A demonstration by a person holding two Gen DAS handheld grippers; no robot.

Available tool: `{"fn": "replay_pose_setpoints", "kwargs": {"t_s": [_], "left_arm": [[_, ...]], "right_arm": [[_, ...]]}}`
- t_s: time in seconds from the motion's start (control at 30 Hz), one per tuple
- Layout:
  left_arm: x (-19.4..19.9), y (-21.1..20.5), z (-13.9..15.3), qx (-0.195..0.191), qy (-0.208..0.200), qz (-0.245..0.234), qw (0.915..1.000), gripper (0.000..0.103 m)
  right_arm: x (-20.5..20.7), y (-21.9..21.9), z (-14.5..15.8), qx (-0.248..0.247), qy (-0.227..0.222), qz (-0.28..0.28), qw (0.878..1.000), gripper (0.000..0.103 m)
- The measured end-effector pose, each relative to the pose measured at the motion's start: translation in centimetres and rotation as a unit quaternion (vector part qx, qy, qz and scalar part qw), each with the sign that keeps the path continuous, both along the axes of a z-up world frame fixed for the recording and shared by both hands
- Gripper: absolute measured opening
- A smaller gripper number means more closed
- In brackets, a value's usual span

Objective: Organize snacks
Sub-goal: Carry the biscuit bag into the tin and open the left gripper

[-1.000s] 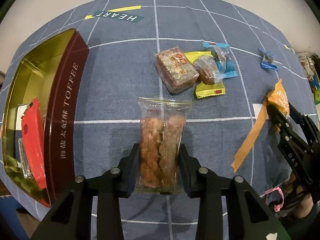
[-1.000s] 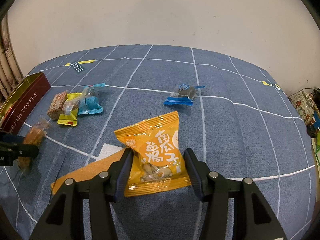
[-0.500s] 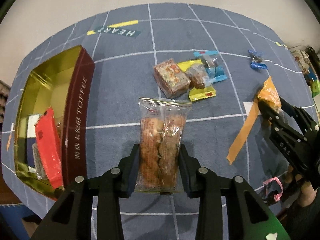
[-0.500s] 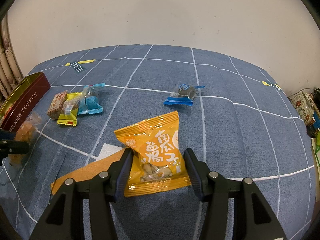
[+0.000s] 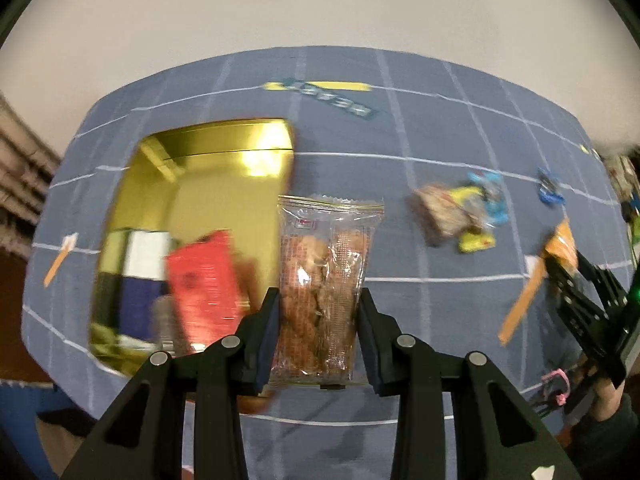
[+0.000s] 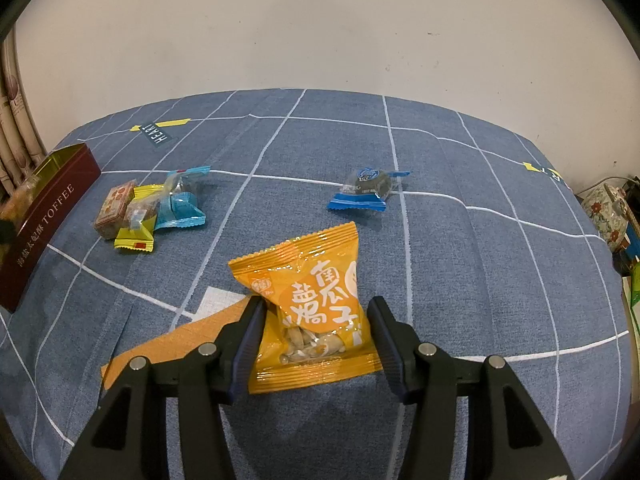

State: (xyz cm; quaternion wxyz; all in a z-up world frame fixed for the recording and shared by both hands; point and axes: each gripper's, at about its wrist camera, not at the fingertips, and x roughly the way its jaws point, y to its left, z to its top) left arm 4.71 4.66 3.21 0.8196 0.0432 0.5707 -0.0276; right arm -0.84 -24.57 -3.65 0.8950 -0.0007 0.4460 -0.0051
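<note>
The left gripper (image 5: 318, 312) clamps a clear pastry packet (image 5: 326, 280) between its 2 fingers, long axis running straight ahead along them, sealed end pointing away, beside the open gold tin (image 5: 216, 184). In that tin lies a red packet (image 5: 202, 284). The right gripper (image 6: 314, 330) pinches an orange seed bag (image 6: 308, 292) by its lower half, top edge tilted away and left, above the blue checked cloth (image 6: 480, 260). A snack cluster (image 6: 150, 210) and a blue candy (image 6: 366, 190) lie well apart.

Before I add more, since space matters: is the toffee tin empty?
No. The toffee tin already holds a red packet and other blurred packets.
</note>
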Motion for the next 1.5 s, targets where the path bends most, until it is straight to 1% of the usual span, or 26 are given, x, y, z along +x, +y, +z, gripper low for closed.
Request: {"fn": "replay_pose_setpoints", "kwargs": {"t_s": [0.27, 0.43, 0.5, 0.57, 1.0, 1.27, 1.33, 1.37, 1.5], "left_arm": [[0.8, 7.2, 0.9, 0.025, -0.005, 0.063, 0.9977, 0.033], [0.9, 10.3, -0.1, 0.051, 0.011, 0.086, 0.9949, 0.033], [0.8, 11.1, -0.7, 0.064, 0.018, 0.089, 0.9938, 0.033], [0.9, 11.9, -1.2, 0.069, 0.024, 0.092, 0.9931, 0.033], [1.3, 13.8, -3.6, 0.092, 0.045, 0.094, 0.9903, 0.033], [0.9, 14.1, -4.9, 0.091, 0.057, 0.094, 0.9899, 0.035], [0.9, 14.1, -4.9, 0.093, 0.054, 0.092, 0.9899, 0.036], [0.9, 14.0, -4.9, 0.097, 0.053, 0.091, 0.9898, 0.038], [0.9, 14.1, -4.9, 0.098, 0.052, 0.091, 0.9897, 0.038]], "right_arm": [[0.0, 0.0, 0.0, 0.000, 0.000, 0.000, 1.000, 0.054], [0.0, 0.0, 0.0, 0.000, 0.000, 0.000, 1.000, 0.054], [0.0, 0.0, 0.0, -0.001, 0.000, 0.000, 1.000, 0.054], [0.0, 0.0, 0.0, -0.001, 0.000, 0.000, 1.000, 0.054], [0.0, 0.1, 0.1, -0.001, 0.000, 0.000, 1.000, 0.054], [0.0, 0.1, 0.0, -0.002, 0.000, 0.000, 1.000, 0.054], [0.0, 0.1, 0.0, -0.002, 0.000, 0.000, 1.000, 0.054], [0.0, 0.1, 0.0, -0.002, 0.000, 0.000, 1.000, 0.054], [0.0, 0.1, 0.0, -0.002, 0.000, 0.000, 1.000, 0.054]]}}
